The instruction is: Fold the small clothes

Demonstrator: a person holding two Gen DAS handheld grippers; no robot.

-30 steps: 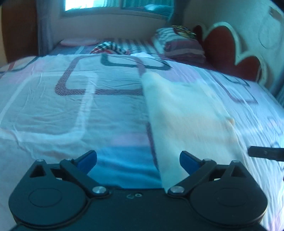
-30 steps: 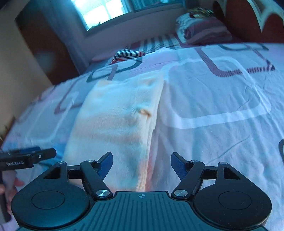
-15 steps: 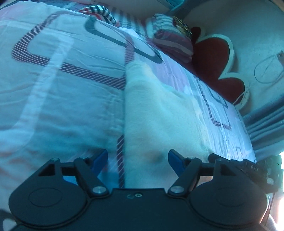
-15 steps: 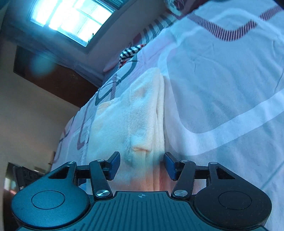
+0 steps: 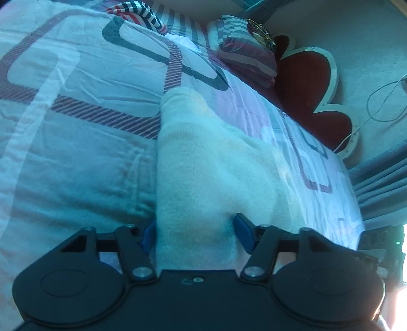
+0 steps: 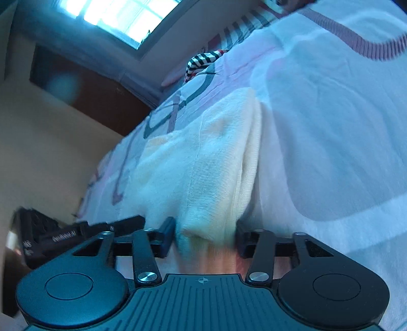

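Step in hand, by judgement: pinching the near end of the cream garment (image 5: 203,163) at two corners, ahead of lifting it over for the next fold. Left gripper (image 5: 193,233) closing, cloth bunched between its blue pads (image 5: 241,229), both pads at the fabric but not yet clamped tight. Right gripper (image 6: 204,235) likewise closing, a hump of cloth standing between the jaws at lower centre of that view; near pad close to the fabric, far pad blurred, contact there impossible to tell. To do it well: finish the squeeze evenly on both sides before any lift; catch all stacked layers, not only the top one, since the right-hand edge in the right wrist view shows several plies side by side; keep both grips level with each other so the fold line runs straight; lift just clear of the bedsheet (image 5: 76,142) to avoid dragging it into wrinkles. Risk, as a guess: soft knit slipping out of a half-closed pinch. Garment: pale cream, fuzzy knit or terry texture, already folded into a long narrow strip, running from bottom centre up toward mid-frame in both views, lying flat on the patterned sheet. Faint orange marks on its surface in the right wrist view. Striped cloth (image 5: 142,12) at top of frame, well apart. Pillow (image 5: 249,53) upper right, untouched.
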